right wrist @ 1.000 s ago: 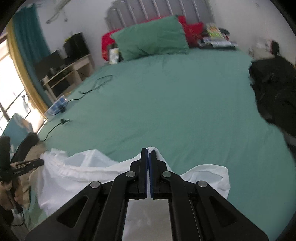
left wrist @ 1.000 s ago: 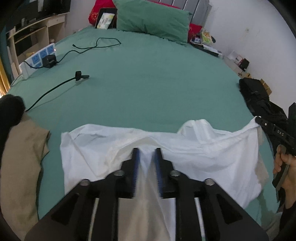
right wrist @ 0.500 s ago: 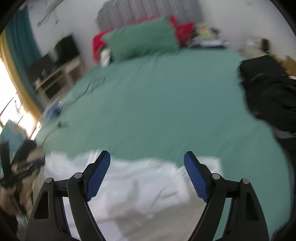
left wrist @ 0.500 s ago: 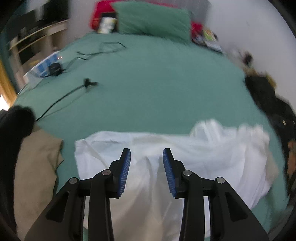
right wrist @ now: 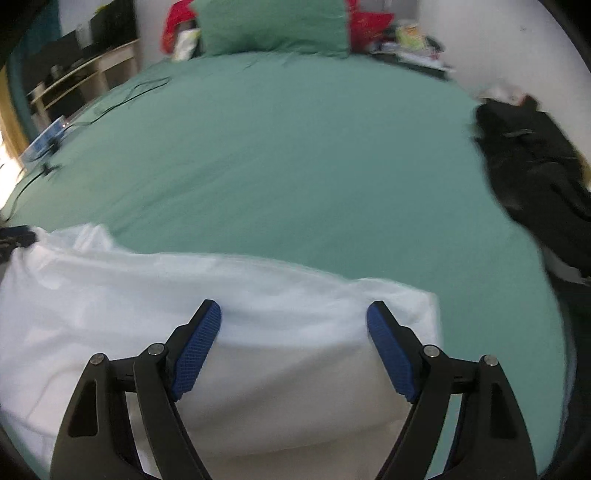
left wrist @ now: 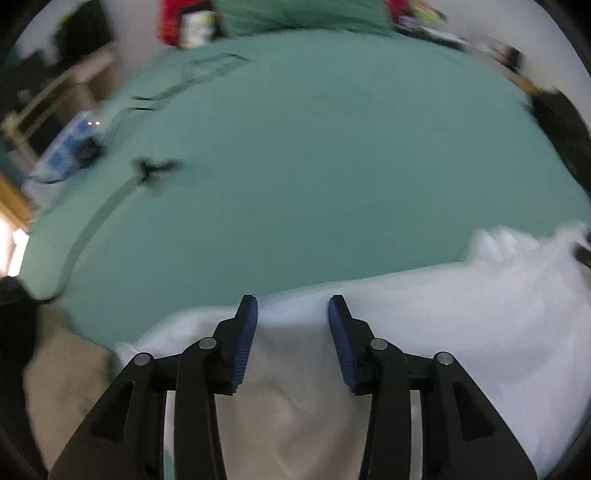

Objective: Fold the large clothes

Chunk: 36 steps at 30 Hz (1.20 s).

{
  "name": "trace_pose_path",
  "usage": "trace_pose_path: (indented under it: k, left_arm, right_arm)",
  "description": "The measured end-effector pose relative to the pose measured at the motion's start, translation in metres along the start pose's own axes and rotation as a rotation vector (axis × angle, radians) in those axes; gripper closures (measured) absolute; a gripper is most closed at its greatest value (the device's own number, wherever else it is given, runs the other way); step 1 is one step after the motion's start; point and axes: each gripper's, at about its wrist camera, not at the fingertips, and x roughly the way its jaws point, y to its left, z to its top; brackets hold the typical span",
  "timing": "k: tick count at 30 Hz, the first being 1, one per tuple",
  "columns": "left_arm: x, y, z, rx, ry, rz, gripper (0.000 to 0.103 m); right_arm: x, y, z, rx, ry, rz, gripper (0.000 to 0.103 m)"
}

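A white garment (left wrist: 461,314) lies spread along the near edge of a green bed (left wrist: 332,166); it also shows in the right wrist view (right wrist: 184,291). My left gripper (left wrist: 292,308) is open and empty, its blue-padded fingers just above the garment's far edge near its left end. My right gripper (right wrist: 294,312) is open wide and empty, hovering over the garment's right part. Both views are blurred by motion.
A black cable (left wrist: 99,218) and a blue power strip (left wrist: 66,155) lie on the bed's left side. A beige cloth (left wrist: 62,387) lies at the near left. Black clothes (right wrist: 535,166) lie at the right edge. A green pillow (right wrist: 273,26) rests at the headboard.
Both grippers were shut on the white garment a second ago; they have opened and let it go. The garment now lies flatter on the bed.
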Motion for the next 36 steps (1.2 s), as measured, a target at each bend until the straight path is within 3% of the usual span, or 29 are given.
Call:
trace_pose_path:
  k: [4,8,14,19,21,23,24,25,26,27,29,36]
  left_arm:
    - [-0.033,0.040,-0.008,-0.153,-0.088,0.031,0.060]
    - [-0.071,0.063,-0.051,-0.213,-0.124,0.048,0.056]
    - [-0.095,0.073,-0.132,-0.264,-0.080,0.016,0.046]
    - [-0.080,0.064,-0.160,-0.278,-0.016,-0.087,0.043]
    - [-0.067,0.061,-0.167,-0.289,0.019,-0.108,0.043]
    - [-0.069,0.051,-0.169,-0.256,-0.017,-0.061,0.043]
    - [-0.069,0.048,-0.169,-0.252,-0.017,-0.053,0.043]
    - [-0.071,0.045,-0.169,-0.259,-0.020,-0.058,0.054]
    - [-0.072,0.044,-0.169,-0.266,-0.021,-0.089,0.080]
    - [-0.075,0.042,-0.169,-0.267,-0.016,-0.102,0.087]
    - [-0.085,0.039,-0.172,-0.260,-0.028,-0.068,0.093]
    - [-0.136,0.020,-0.202,-0.255,-0.088,-0.064,0.095]
  right_arm:
    - [-0.027,-0.030,0.000,0.093,-0.055,-0.027,0.021]
    - [-0.055,-0.047,-0.017,0.162,-0.070,-0.004,0.021]
    - [-0.074,-0.056,-0.088,0.279,0.005,0.112,0.021]
    - [-0.074,-0.056,-0.131,0.327,0.049,0.176,0.023]
    - [-0.075,-0.050,-0.138,0.290,0.036,0.145,0.037]
    - [-0.075,-0.046,-0.136,0.261,0.038,0.145,0.082]
    - [-0.075,-0.047,-0.136,0.260,0.044,0.214,0.095]
    - [-0.074,-0.050,-0.139,0.274,0.059,0.255,0.095]
    - [-0.075,-0.052,-0.141,0.288,0.055,0.265,0.096]
    - [-0.077,-0.054,-0.143,0.288,0.050,0.272,0.096]
    - [-0.085,-0.061,-0.148,0.299,0.039,0.263,0.097]
    - [-0.134,-0.072,-0.176,0.282,0.003,0.148,0.097]
